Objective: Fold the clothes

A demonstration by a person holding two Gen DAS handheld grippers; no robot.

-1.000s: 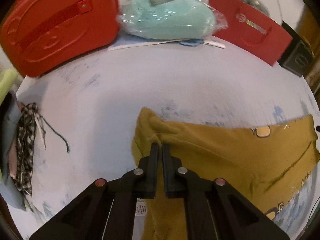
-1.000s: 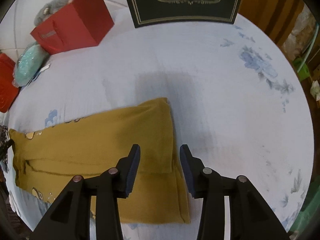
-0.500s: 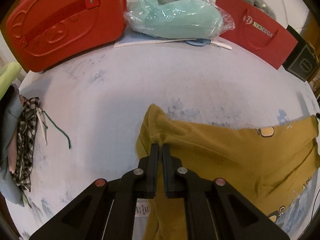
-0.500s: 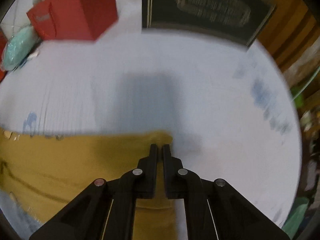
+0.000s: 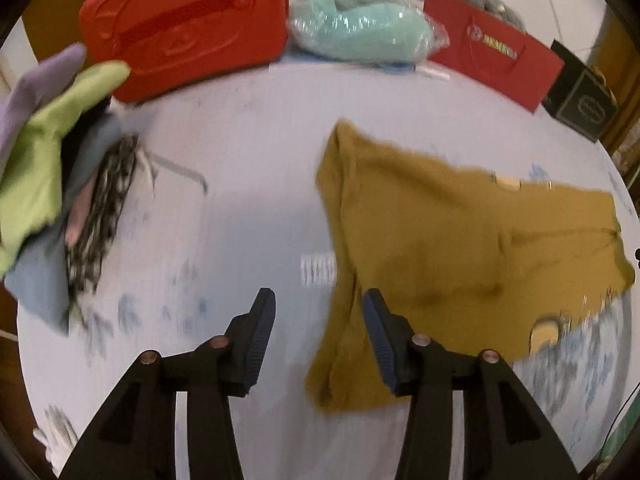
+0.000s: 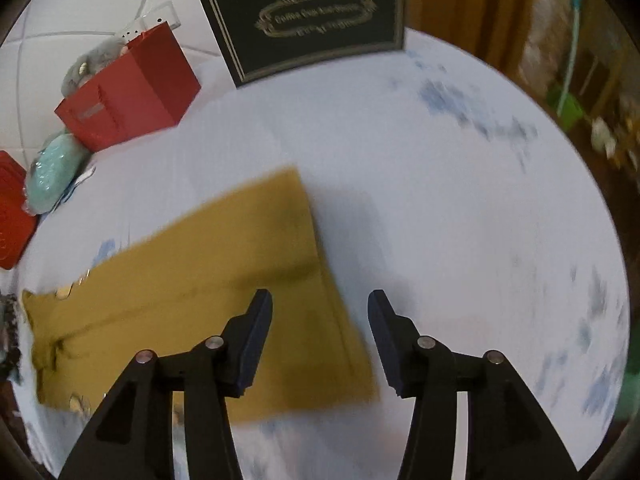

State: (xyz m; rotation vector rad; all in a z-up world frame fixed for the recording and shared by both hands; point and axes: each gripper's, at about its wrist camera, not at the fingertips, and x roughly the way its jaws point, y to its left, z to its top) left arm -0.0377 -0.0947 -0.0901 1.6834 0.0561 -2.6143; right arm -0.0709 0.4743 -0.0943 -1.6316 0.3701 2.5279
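Observation:
A mustard-yellow garment (image 5: pixel 452 248) lies folded into a long strip on the pale blue-patterned table (image 5: pixel 248 152). It also shows in the right wrist view (image 6: pixel 208 280). My left gripper (image 5: pixel 318 314) is open and empty, above the garment's left end, with its right finger over the cloth. My right gripper (image 6: pixel 320 316) is open and empty, above the garment's right edge, with its left finger over the cloth. A white label (image 5: pixel 318 270) pokes out at the garment's left side.
A pile of other clothes (image 5: pixel 60 184) sits at the table's left edge. At the back stand a red case (image 5: pixel 184 28), a bagged teal bundle (image 5: pixel 360 36), a red paper bag (image 6: pixel 128 88) and a black box (image 6: pixel 304 20).
Both grippers were shut on the garment's edges half a second ago; now both are open, have let go and have pulled back and up. The garment lies flat on the table.

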